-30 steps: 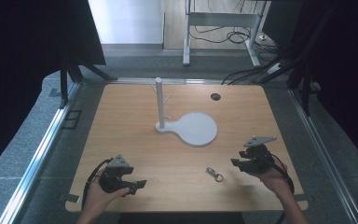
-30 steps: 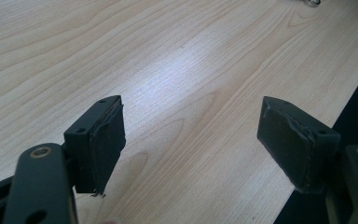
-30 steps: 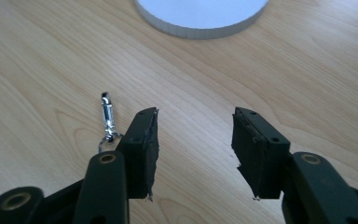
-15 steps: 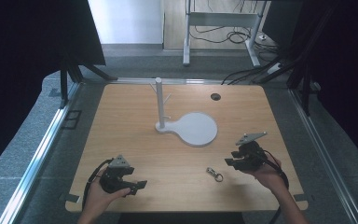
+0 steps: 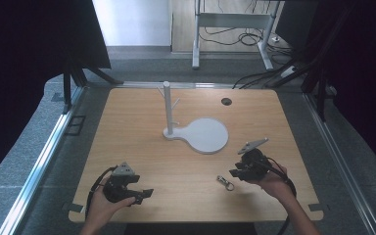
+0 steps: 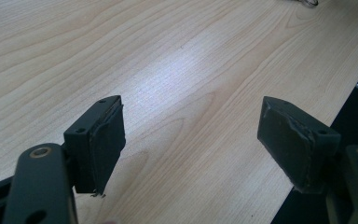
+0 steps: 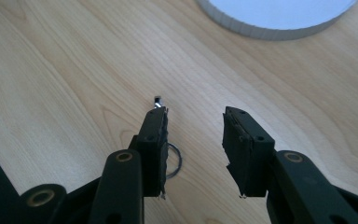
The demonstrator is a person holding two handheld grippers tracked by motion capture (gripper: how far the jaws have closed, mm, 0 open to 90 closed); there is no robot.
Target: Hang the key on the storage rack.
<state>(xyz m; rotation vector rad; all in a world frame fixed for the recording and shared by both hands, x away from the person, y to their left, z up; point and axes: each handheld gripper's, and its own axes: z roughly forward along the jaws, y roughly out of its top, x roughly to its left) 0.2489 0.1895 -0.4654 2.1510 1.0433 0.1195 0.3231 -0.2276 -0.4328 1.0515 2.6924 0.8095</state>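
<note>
A small metal key clasp with a ring [image 5: 225, 182] lies flat on the wooden table [image 5: 142, 147], near the front, right of centre. My right gripper [image 5: 236, 173] hovers just right of it, open and tilted down. In the right gripper view the gripper [image 7: 195, 114] holds nothing; the clasp [image 7: 157, 101] pokes out behind the left jaw and its ring [image 7: 175, 161] shows below it, outside the gap. My left gripper [image 5: 144, 194] rests at the front left, wide open [image 6: 191, 105] over bare wood.
A white stand has an upright post with small pegs [image 5: 167, 105] and a round flat base [image 5: 206, 134] at mid-table; the base's edge [image 7: 275, 18] lies ahead of the right gripper. A dark cable hole [image 5: 226, 101] sits at the back right. The table's front edge is close.
My right gripper has moved left and down toward the key clasp. The left gripper has stayed in place.
</note>
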